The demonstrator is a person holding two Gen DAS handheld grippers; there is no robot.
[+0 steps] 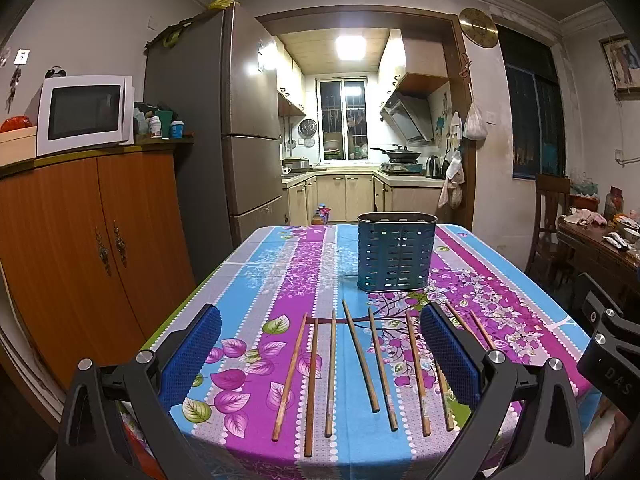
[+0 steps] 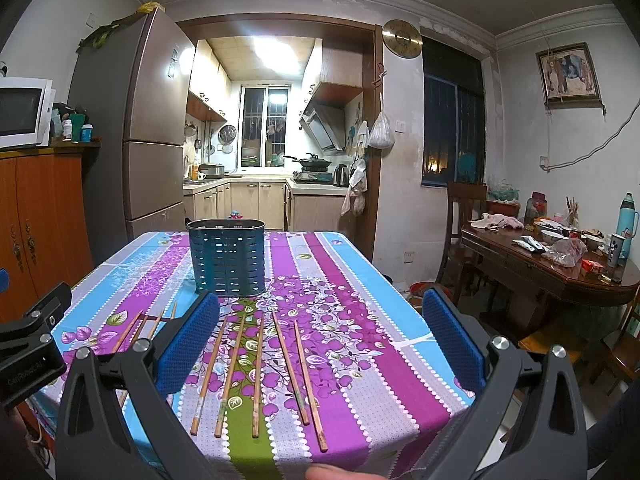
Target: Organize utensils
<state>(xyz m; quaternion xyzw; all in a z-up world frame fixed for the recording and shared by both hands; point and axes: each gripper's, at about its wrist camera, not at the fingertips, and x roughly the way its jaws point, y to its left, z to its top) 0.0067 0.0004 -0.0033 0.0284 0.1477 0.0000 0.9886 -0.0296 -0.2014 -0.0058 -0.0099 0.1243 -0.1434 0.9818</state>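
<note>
Several wooden chopsticks (image 1: 362, 356) lie side by side on the flowered tablecloth (image 1: 280, 280), pointing away from me. Behind them stands a blue slotted utensil holder (image 1: 396, 252), upright and seemingly empty. My left gripper (image 1: 320, 344) hovers open over the near table edge, its blue pads spread around most of the chopsticks. In the right wrist view the same chopsticks (image 2: 258, 376) lie between the open blue pads of my right gripper (image 2: 320, 344), with the holder (image 2: 227, 256) further back to the left. Neither gripper holds anything.
An orange cabinet (image 1: 88, 260) with a microwave (image 1: 84, 114) stands left of the table, a fridge (image 1: 212, 120) behind it. A dark wooden table (image 2: 560, 264) crowded with dishes and a chair (image 2: 464, 224) stand to the right. A fingertip (image 2: 340, 472) shows at the bottom edge.
</note>
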